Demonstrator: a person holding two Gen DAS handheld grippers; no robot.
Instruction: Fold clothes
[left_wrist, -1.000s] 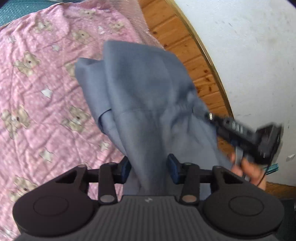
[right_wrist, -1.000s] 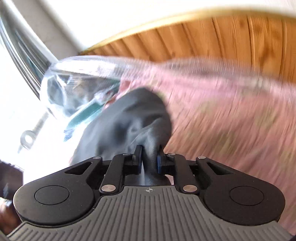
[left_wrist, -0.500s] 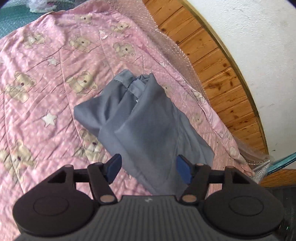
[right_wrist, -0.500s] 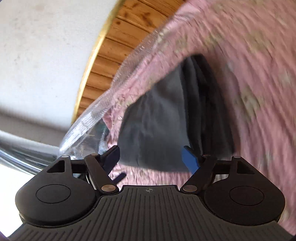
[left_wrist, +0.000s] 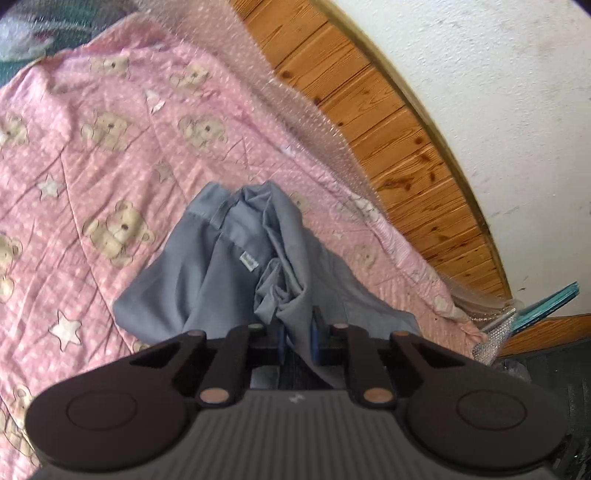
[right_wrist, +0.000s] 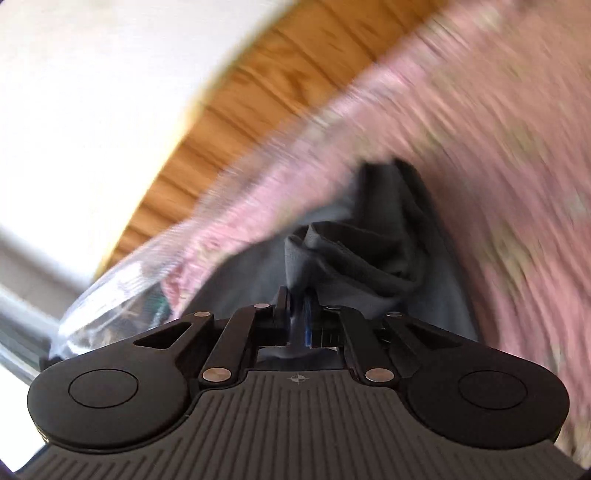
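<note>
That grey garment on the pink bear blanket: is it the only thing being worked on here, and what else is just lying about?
Part of the job:
- grey garment, rumpled on the bed
- left gripper, just closed on a fold of it
- right gripper, just closed on another fold

Just lying about:
- pink bear blanket underneath
- bubble wrap along the bed's edge
- wooden panelling
- white wall

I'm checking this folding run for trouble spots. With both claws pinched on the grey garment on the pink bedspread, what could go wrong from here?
1. The grey garment is bunched, so lifting now may set creases rather than a clean fold.
2. The left claw and right claw, jaws just closed, each pinch only a small gather, which may slip out.
3. The garment lies near the bed edge by the bubble wrap; a pull could snag it.
</note>
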